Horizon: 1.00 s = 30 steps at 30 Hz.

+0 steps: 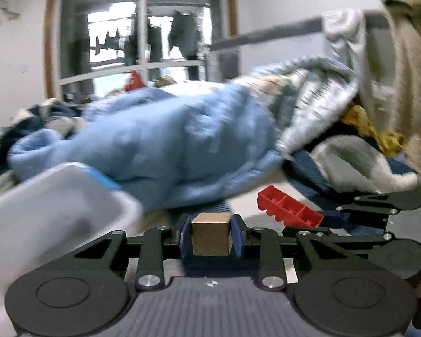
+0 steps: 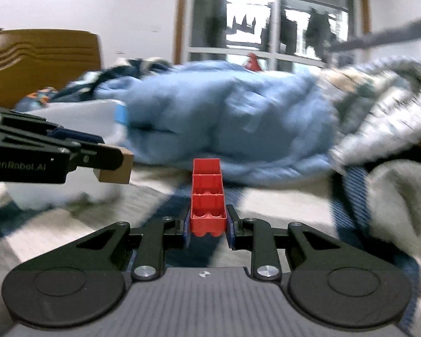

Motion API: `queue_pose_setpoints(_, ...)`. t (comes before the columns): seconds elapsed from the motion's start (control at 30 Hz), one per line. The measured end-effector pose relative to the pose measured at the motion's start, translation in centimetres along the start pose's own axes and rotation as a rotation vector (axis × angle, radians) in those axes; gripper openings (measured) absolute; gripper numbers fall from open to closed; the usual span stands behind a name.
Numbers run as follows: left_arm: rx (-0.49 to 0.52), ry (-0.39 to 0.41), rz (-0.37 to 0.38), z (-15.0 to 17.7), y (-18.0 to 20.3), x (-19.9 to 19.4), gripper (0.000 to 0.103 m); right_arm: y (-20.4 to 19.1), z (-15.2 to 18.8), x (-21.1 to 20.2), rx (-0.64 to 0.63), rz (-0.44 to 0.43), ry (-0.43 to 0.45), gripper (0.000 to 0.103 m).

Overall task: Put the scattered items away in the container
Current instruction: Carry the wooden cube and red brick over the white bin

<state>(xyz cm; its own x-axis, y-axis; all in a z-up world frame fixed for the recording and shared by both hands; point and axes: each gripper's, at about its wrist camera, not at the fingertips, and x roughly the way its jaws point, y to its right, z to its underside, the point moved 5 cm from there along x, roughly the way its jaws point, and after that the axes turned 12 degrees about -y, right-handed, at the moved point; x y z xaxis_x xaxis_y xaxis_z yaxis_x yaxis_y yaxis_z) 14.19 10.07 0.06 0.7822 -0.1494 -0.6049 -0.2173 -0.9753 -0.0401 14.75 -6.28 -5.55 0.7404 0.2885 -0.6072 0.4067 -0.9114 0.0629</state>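
Observation:
My left gripper [image 1: 211,237] is shut on a light wooden cube [image 1: 211,234], held between its blue pads above the bed. My right gripper [image 2: 207,227] is shut on a long red toy brick [image 2: 207,196], hollow underside up, sticking forward. In the left wrist view the red brick [image 1: 289,209] and the right gripper [image 1: 303,226] show at the right. The right wrist view catches the left gripper [image 2: 109,163] at the left edge with the cube [image 2: 116,165] in it. A pale grey plastic container [image 1: 42,213] lies blurred at lower left, also seen as the container [image 2: 78,120] behind the left gripper.
A big light-blue blanket [image 1: 160,140] and a grey patterned quilt [image 1: 308,101] pile up across the bed behind both grippers. Beige cloth [image 1: 412,84] hangs at the right. A wooden headboard [image 2: 39,59] stands at far left, a window [image 1: 143,33] behind.

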Motion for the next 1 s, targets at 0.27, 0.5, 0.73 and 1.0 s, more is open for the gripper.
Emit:
queue_pose_setpoints(0.27, -0.099, 0.057, -0.159, -0.4, -9.1, -4.4, 0.034, -9.0, -6.4, 1.8, -0.080, -0.180, 0.050, 0.027)
queue_pose_setpoints(0.5, -0.174, -0.009, -0.115, 1.8, -11.3, -3.2, 0.060, -12.5, -9.3, 4.6, -0.098, -0.223, 0.025, 0.027)
queue_pose_setpoints(0.73, -0.198, -0.141, -0.173, 8.6, -9.1, -0.3, 0.071, -12.0, -9.2, 4.5, -0.135, -0.200, 0.047, 0.027)
queue_pose_setpoints(1.0, -0.348, -0.223, -0.237, 11.5, -12.1, 5.4, 0.032, -12.1, -9.6, 3.8, -0.140, -0.193, 0.064, 0.027)
